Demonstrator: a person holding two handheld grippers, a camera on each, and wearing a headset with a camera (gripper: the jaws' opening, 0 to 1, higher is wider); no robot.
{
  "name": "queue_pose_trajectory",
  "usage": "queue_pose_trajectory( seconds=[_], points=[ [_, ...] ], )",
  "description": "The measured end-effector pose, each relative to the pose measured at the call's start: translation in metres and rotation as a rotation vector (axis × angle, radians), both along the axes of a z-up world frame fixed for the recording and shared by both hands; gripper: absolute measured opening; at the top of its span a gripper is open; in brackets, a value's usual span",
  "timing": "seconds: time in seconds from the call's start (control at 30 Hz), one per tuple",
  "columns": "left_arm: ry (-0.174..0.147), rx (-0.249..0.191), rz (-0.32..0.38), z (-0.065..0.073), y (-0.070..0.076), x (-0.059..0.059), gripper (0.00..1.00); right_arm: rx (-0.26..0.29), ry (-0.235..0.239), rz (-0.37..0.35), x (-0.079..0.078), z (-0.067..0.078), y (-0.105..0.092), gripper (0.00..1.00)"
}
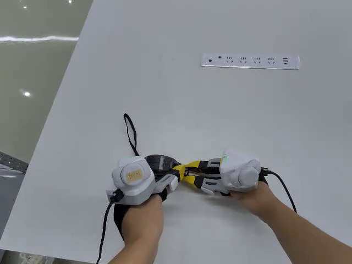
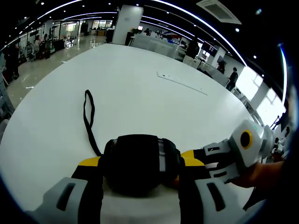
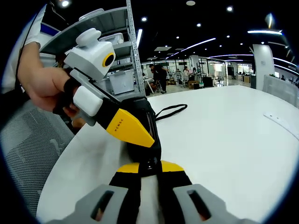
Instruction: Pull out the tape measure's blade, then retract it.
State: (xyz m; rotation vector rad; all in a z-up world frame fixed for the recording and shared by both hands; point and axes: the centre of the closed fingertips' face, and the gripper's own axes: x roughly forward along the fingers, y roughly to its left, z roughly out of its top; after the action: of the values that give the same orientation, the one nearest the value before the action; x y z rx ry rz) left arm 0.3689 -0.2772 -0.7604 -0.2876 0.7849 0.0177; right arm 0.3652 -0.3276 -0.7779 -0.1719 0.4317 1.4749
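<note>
The tape measure (image 2: 138, 161), a black case, sits low over the white bench (image 1: 220, 110) near its front edge, clamped across its body by the left gripper (image 1: 169, 175), whose yellow-tipped fingers (image 2: 88, 162) are spread just wide enough to span the case. The right gripper (image 3: 150, 170) faces it head-on with its fingers drawn almost together at the case's mouth, apparently nipping the end of the blade (image 3: 149, 162), though the hook is too small to make out for sure; no length of blade is out yet. The main risk is that thin hold: if the right fingers have only the edge of the hook, a pull could slip off and nothing comes out. If the pull is not in line with the mouth, the blade could twist or kink. The left grip bears on rounded sides, so a sharp tug could turn or drag the case out of it. Once extended, letting go at once could make the blade whip back and knock the case loose. The wrist strap (image 2: 88, 112) lies slack on the bench behind the case and could snag if the case shifts, while the power strip (image 1: 250, 60) lies well apart
</note>
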Motion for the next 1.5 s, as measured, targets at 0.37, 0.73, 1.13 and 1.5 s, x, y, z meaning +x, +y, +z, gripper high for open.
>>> queue_pose_trajectory(
  seconds=[0.37, 0.73, 1.13, 1.5],
  points=[
    [0.006, -0.011, -0.015, -0.0006, -0.0002, 0.0002, 0.64, -0.02, -0.013, 0.014, -0.0011, -0.0009, -0.0006, 0.15],
    [-0.005, 0.002, -0.084, -0.0011, -0.0018, -0.0012, 0.64, -0.025, -0.005, -0.001, -0.0007, -0.0004, -0.0011, 0.15],
    [-0.026, -0.002, -0.128, 0.0025, -0.002, -0.0033, 0.62, -0.027, 0.008, -0.011, -0.002, 0.001, -0.0023, 0.21],
    [-0.041, 0.008, -0.174, 0.0024, -0.0047, -0.0063, 0.64, -0.025, 0.025, -0.035, -0.003, 0.0007, -0.0063, 0.24]
  ],
)
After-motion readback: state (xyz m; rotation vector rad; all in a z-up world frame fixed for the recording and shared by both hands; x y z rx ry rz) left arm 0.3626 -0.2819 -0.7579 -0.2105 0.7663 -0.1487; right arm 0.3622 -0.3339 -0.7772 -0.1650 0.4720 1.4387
